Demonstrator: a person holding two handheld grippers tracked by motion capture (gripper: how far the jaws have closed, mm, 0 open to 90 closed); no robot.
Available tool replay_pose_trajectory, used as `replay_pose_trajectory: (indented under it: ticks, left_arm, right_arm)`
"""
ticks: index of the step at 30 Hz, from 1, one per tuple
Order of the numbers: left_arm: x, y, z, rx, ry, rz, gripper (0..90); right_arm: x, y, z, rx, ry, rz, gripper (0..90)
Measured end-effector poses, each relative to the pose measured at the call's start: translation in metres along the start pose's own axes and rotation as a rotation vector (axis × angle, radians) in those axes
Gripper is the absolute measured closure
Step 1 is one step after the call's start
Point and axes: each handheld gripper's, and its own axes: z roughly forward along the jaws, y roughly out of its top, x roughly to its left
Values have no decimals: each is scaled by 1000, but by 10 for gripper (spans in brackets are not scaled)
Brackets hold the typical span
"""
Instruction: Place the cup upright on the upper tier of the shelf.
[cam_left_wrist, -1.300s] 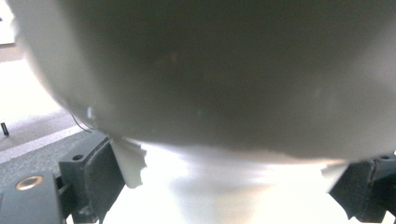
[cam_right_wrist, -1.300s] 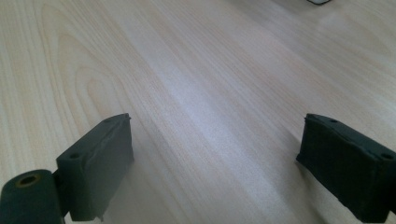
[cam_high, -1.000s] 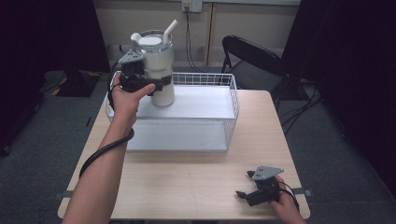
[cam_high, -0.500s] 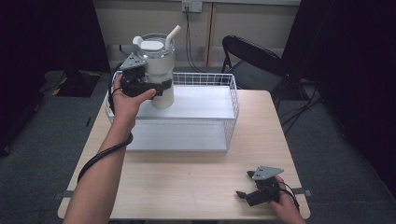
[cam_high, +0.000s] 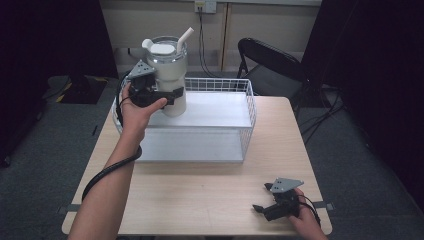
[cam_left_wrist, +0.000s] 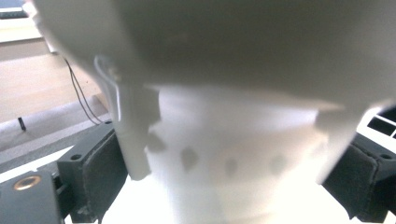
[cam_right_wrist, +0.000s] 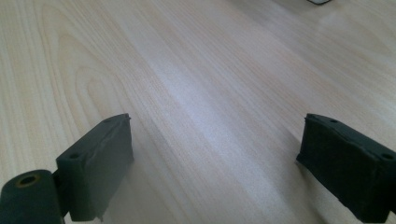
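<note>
The left gripper (cam_high: 167, 95) clamps the white tumbler (cam_high: 167, 75) around its lower body, holding it upright above the near-left corner of the wire basket (cam_high: 247, 107). A straw (cam_high: 185, 37) projects from the lid. The right gripper (cam_high: 262, 210) rests on the desk (cam_high: 200, 190) at the near right, jaws spread wide, holding nothing.

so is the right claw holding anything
No, the right claw is open over the bare wooden table, with nothing between its jaws.
</note>
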Motion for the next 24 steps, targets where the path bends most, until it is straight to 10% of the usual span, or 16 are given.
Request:
replay_pose_trajectory:
  ticks: [24]
  left_arm:
    - [-3,-26,-35,76,-77,6,154]
  right_arm:
    - [-1,1,1,1,12,-13,87]
